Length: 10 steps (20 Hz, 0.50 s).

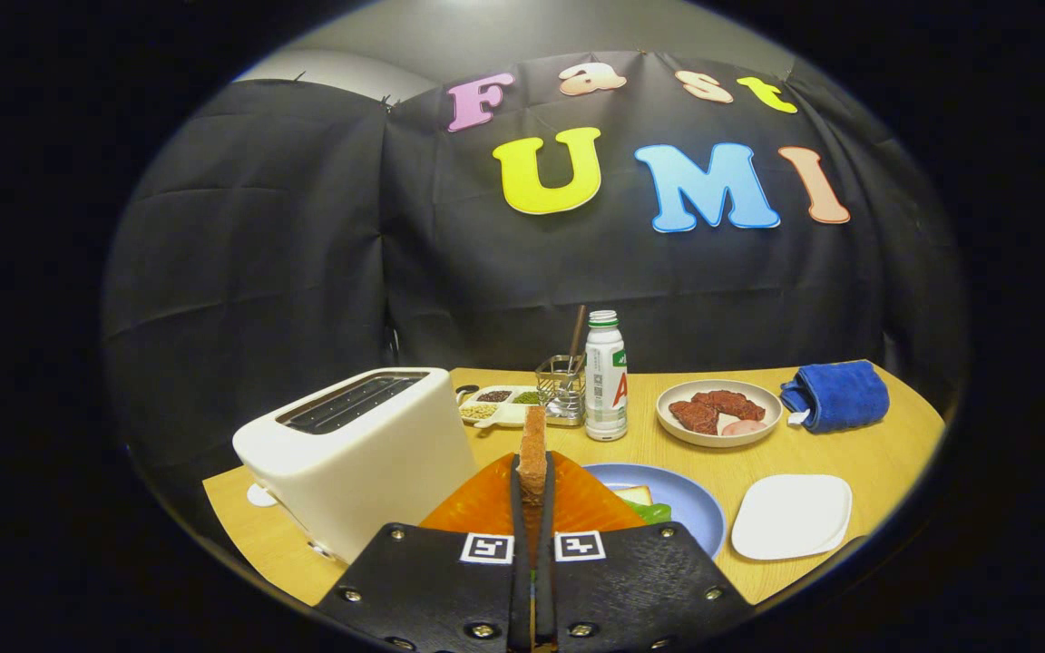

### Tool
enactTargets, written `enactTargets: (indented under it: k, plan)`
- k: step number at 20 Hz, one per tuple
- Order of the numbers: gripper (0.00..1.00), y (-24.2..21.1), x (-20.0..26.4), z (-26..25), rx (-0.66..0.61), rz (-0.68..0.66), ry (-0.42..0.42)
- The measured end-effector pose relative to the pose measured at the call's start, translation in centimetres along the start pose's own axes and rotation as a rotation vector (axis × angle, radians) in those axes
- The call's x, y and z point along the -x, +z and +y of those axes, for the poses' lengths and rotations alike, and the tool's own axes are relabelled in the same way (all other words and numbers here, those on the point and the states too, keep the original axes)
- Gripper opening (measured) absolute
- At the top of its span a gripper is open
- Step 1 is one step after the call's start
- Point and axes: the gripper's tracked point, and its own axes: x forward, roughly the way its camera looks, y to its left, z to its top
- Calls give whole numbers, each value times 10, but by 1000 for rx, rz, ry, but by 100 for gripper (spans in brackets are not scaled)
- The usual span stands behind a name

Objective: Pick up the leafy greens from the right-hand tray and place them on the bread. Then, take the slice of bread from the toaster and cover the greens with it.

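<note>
claw: the claw [532, 481] was clamped narrow on a slice of bread [533, 449], held upright and edge-on between both fingers, above the near side of the table [858, 449].
greens: a bit of leafy greens [652, 511] lay on a pale slice [635, 495] on the blue plate [690, 499], just right of the fingers and partly hidden by them.
toaster: the white toaster [364, 449] stood to the left, its slots dark; i could not tell if anything was inside.
step: by my judgement, the covering step, with the slice lifted and on its way to the plate.
next move: likely needs the slice tipped flat and lowered squarely over the greens.
materials: the bread looked brown and coarse-crusted; the toaster smooth and glossy with rounded corners; the plate round and glazed; a square white tray [792, 515] sat bare at the near right.
</note>
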Motion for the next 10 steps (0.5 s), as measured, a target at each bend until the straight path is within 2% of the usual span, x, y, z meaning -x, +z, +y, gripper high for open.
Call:
enactTargets:
  k: [5, 8, 10]
  plan:
    - [2, -12, -3, -8, -19, 35, 0]
    - [7, -18, -5, -12, -49, 47, 16]
    - [12, -15, -3, -23, -40, 38, -14]
